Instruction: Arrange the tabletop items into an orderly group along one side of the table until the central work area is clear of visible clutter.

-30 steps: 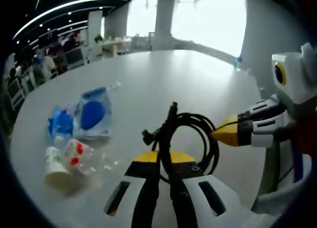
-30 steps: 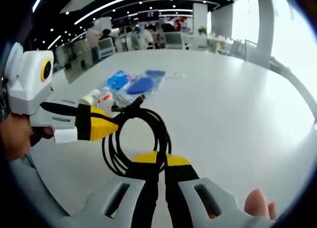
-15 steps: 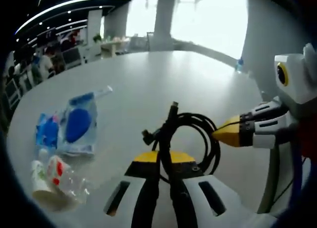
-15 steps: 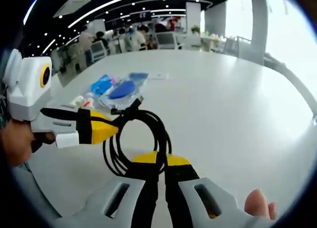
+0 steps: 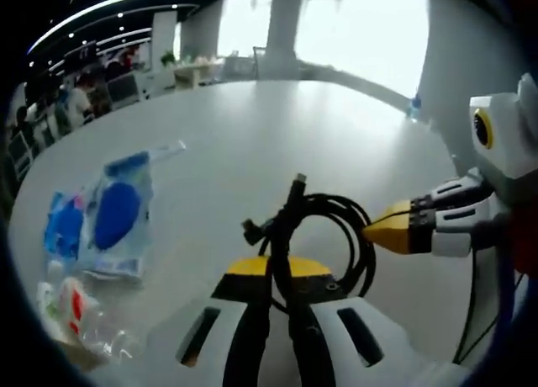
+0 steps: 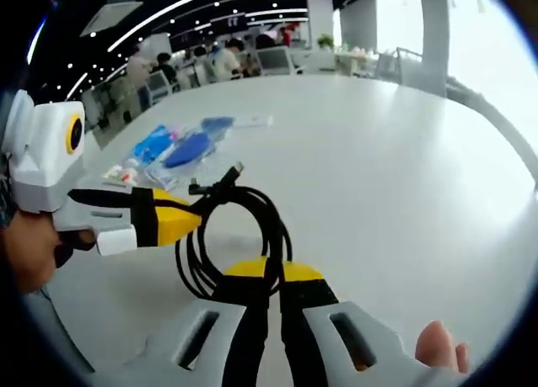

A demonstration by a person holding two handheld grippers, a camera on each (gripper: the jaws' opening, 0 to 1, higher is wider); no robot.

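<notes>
Between both jaws, coiled black cable (image 5: 324, 235); left view adds paper cup (image 5: 63, 307).

Table: large white round top (image 5: 252, 135) (image 6: 403, 151), bare over most of its far half
Far window: bright glare beyond the table's far edge (image 5: 361, 25), with a pale column in front of it (image 5: 282, 21)
Ceiling lights: curved white strips on a dark ceiling (image 5: 126, 0) (image 6: 193, 0)
People: several seated far off at desks (image 6: 227, 59) (image 5: 71, 105), too small to make out more
Plant: small green one on a far desk (image 6: 325, 40)
Far furniture: desks and chairs behind the table (image 5: 193, 67), blurred
Bottle: small blue-capped one at the table's far right edge (image 5: 413, 106)
</notes>
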